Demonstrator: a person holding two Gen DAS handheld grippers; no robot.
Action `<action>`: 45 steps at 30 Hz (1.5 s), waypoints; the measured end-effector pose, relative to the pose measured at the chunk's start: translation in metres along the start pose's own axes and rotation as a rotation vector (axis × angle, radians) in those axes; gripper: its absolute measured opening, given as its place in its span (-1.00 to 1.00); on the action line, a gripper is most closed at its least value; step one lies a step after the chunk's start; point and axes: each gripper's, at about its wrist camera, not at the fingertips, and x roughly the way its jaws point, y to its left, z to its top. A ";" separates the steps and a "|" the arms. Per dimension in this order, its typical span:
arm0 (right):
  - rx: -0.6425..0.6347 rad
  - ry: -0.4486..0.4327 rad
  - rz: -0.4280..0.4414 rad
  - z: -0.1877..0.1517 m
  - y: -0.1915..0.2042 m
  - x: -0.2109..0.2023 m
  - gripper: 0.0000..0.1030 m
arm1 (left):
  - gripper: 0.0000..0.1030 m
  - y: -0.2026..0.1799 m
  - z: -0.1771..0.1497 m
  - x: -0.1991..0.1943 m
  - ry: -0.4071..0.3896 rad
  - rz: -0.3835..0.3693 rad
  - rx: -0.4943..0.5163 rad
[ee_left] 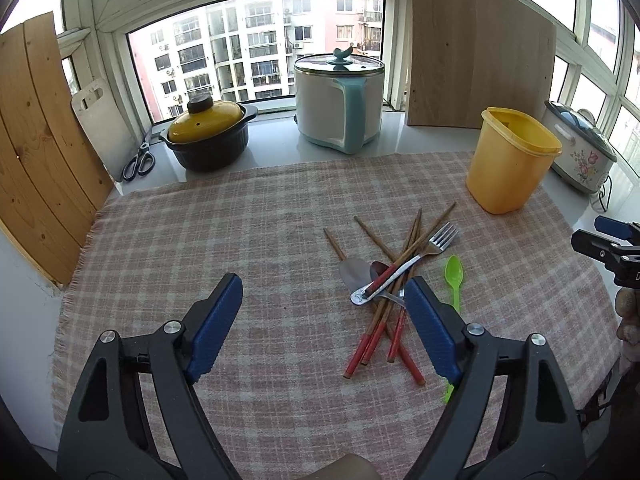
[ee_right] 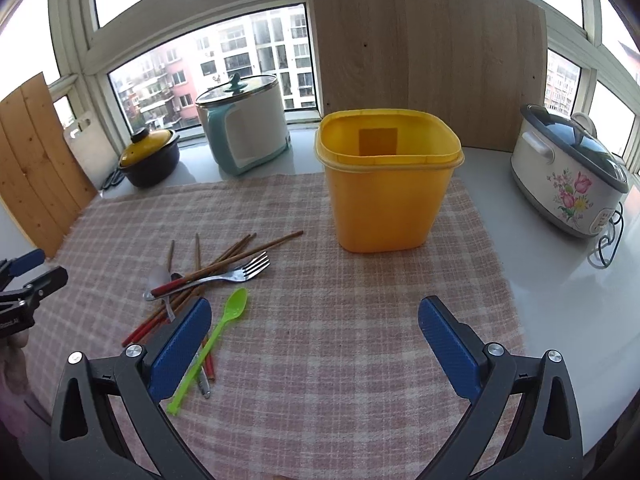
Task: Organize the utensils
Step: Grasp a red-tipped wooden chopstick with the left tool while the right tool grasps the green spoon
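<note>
A pile of utensils lies on the pink checked cloth [ee_left: 240,220]: several red-tipped wooden chopsticks [ee_left: 408,240], a metal fork [ee_left: 436,240], a metal spoon [ee_left: 354,274] and a green plastic spoon [ee_left: 454,272]. My left gripper [ee_left: 323,284] hovers open just left of the pile, its right finger [ee_left: 428,320] over the chopstick ends, nothing between the pads. An empty yellow container [ee_right: 392,192] stands upright behind the pile. My right gripper [ee_right: 316,304] is open over bare cloth, with its left finger [ee_right: 180,344] covering part of the green spoon [ee_right: 236,304].
On the counter by the window stand a white and teal cooker [ee_left: 340,100], a black pot with a yellow lid [ee_left: 208,136], scissors [ee_left: 140,160] and a floral cooker [ee_right: 572,176]. A tall wooden board [ee_right: 432,52] leans behind the yellow container.
</note>
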 end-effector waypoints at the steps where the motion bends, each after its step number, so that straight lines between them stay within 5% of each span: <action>1: 0.004 0.010 0.003 -0.001 0.001 0.003 0.99 | 0.51 -0.001 0.002 0.004 0.013 -0.024 0.005; 9: 0.046 0.097 0.075 -0.003 0.010 0.034 0.90 | 0.11 -0.017 0.027 0.045 0.124 -0.204 0.055; 17: 0.088 0.246 0.115 -0.015 0.032 0.073 0.23 | -0.42 -0.043 0.043 0.097 0.275 -0.355 0.137; 25: 0.169 0.353 0.156 -0.029 0.052 0.098 -0.31 | -0.56 -0.061 0.048 0.136 0.355 -0.390 0.241; 45: 0.135 0.396 0.095 -0.026 0.074 0.132 -0.65 | -0.57 -0.079 0.049 0.177 0.430 -0.414 0.307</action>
